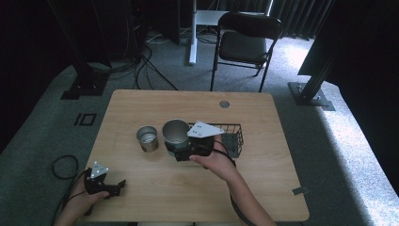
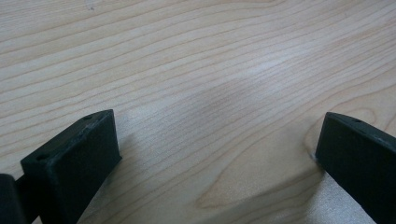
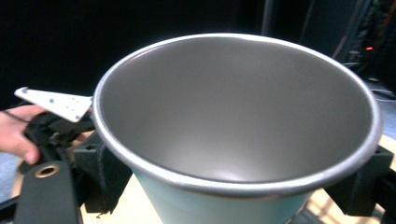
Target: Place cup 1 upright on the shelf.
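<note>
Metal cup (image 3: 238, 121) gripped between black fingers (image 3: 105, 175), left gripper (image 3: 49, 128) beyond

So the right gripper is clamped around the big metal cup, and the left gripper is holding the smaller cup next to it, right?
Not quite. The right gripper is indeed clamped around the big metal cup, but the left gripper holds nothing. The left gripper view shows its jaws wide apart over bare table, and the high view shows the smaller cup standing alone, well away from it.
</note>
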Demonstrator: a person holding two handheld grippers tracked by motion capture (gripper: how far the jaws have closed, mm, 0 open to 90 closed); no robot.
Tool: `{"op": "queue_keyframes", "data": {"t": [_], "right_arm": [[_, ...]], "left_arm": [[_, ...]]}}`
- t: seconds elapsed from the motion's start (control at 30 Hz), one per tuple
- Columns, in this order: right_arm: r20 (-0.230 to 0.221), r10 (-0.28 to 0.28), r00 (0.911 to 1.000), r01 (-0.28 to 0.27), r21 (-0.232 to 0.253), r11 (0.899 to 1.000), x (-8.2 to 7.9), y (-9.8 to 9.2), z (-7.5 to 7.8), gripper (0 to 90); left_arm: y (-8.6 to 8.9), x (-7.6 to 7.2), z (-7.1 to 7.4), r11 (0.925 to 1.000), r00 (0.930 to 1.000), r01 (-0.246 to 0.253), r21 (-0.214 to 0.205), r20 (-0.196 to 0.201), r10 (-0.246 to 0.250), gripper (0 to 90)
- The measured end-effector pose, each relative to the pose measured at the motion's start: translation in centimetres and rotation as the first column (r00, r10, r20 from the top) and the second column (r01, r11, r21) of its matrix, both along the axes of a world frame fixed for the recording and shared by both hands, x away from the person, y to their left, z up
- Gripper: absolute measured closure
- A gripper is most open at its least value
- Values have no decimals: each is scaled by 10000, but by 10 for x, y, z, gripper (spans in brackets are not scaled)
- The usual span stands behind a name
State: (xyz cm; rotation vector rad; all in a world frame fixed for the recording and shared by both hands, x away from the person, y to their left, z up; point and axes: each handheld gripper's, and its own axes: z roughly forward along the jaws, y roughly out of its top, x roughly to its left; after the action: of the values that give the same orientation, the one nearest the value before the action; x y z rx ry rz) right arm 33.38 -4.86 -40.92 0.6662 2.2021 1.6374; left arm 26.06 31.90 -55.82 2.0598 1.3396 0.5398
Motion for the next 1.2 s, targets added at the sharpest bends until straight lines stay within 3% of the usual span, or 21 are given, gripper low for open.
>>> {"op": "queue_keyframes", "data": {"t": [0.27,0.4,0.53,0.63,0.7,0.9,1.2], "right_arm": [[241,-1214,9923,1212,89,9926,12,-22,9,148],[334,-1880,9816,1880,32,9822,18,-34,11,148],[361,-2579,9655,2583,-72,9660,25,-47,10,148],[350,-2704,9621,2708,-74,9626,27,-50,9,148],[306,-3233,9458,3241,-220,9458,33,-61,5,149],[129,-4008,9161,4010,-347,9154,41,-80,-8,148],[-47,-4597,8881,4586,-622,8865,49,-106,-25,148]], "left_arm": [[0,0,0,10000,10000,-7,-3,16,7,2],[0,0,0,10000,10000,-4,1,6,4,2],[0,0,0,10000,10000,-1,0,9,1,2],[0,0,0,10000,10000,-2,1,6,2,2],[0,0,0,10000,10000,-4,0,3,4,2],[0,0,0,10000,10000,-2,4,0,2,2],[0,0,0,10000,10000,-7,0,5,7,1]]}}
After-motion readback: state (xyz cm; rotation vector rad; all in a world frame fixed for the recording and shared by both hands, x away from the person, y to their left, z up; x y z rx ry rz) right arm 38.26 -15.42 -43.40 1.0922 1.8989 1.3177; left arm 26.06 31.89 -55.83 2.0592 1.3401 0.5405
